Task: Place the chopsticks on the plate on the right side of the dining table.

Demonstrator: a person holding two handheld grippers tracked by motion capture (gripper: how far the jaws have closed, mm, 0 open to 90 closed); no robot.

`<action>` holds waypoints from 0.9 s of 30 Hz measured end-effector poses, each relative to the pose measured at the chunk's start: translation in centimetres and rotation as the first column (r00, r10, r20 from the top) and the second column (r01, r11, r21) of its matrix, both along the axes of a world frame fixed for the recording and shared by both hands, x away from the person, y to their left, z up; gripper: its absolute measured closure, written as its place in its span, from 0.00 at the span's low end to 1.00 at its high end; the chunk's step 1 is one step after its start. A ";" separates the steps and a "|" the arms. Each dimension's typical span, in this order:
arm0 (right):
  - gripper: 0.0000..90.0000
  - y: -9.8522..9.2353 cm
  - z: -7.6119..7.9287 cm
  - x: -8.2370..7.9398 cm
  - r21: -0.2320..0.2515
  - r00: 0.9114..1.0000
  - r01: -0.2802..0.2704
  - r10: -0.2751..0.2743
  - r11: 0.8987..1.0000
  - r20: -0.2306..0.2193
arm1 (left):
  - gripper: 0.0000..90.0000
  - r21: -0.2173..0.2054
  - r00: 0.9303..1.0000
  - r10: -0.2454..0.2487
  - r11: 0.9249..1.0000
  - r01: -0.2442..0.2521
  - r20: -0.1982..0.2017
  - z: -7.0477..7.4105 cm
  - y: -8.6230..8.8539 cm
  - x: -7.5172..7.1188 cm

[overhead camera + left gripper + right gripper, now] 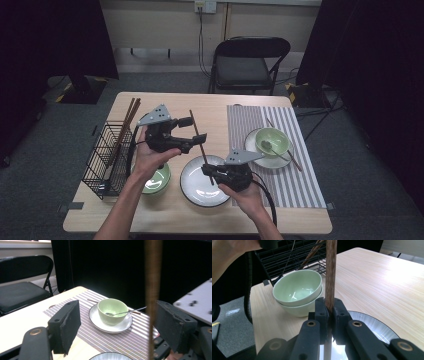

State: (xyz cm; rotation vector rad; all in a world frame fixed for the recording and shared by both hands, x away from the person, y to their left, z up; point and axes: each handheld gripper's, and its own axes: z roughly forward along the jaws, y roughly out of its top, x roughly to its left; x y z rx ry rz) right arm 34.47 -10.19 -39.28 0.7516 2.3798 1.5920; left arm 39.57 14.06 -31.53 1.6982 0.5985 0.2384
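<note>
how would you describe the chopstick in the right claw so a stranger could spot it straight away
On the light wooden table, find the empty white round plate with a dark rim near the front edge, between the wire basket and the striped mat. Just above it the right claw is shut on a dark brown wooden chopstick. Unlike the chopsticks in the black wire basket, it is held in the air, slanting up through the open left claw.

Bare tabletop [210, 102] behind the chopstick [199, 136] — wire rack [107, 157] walling the left.
</note>
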 end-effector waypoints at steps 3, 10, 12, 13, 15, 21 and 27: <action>0.94 -0.4 0.1 -0.2 0.008 1.000 0.012 -0.012 1.000 0.008 | 0.25 0.003 1.000 0.006 1.000 -0.006 -0.007 -0.1 0.2 0.3; 0.94 -0.7 0.2 -0.4 0.011 1.000 0.021 -0.021 1.000 0.010 | 0.25 -0.021 0.999 0.022 1.000 -0.023 -0.042 -0.9 1.0 0.8; 0.95 -0.8 0.2 -0.4 0.023 1.000 0.023 -0.023 0.999 0.007 | 0.25 -0.021 0.998 0.044 0.999 -0.045 -0.047 -1.2 1.4 1.0; 0.95 -0.9 0.3 -0.4 0.027 1.000 0.025 -0.025 0.999 0.003 | 0.25 -0.022 0.997 0.048 0.999 -0.049 -0.055 -1.4 1.7 1.1; 0.95 -1.1 0.4 -0.4 0.034 1.000 0.028 -0.028 0.999 0.005 | 0.25 -0.030 0.997 0.048 0.998 -0.050 -0.064 -1.6 2.0 1.2; 0.95 -1.0 0.6 -0.5 0.033 1.000 0.027 -0.028 0.999 0.008 | 0.24 -0.020 0.996 0.068 0.997 -0.069 -0.066 -2.2 2.6 1.3; 0.95 -1.1 0.8 -0.6 0.038 0.999 0.030 -0.031 0.999 0.016 | 0.21 -0.007 0.994 0.078 0.997 -0.079 -0.072 -2.6 3.2 1.5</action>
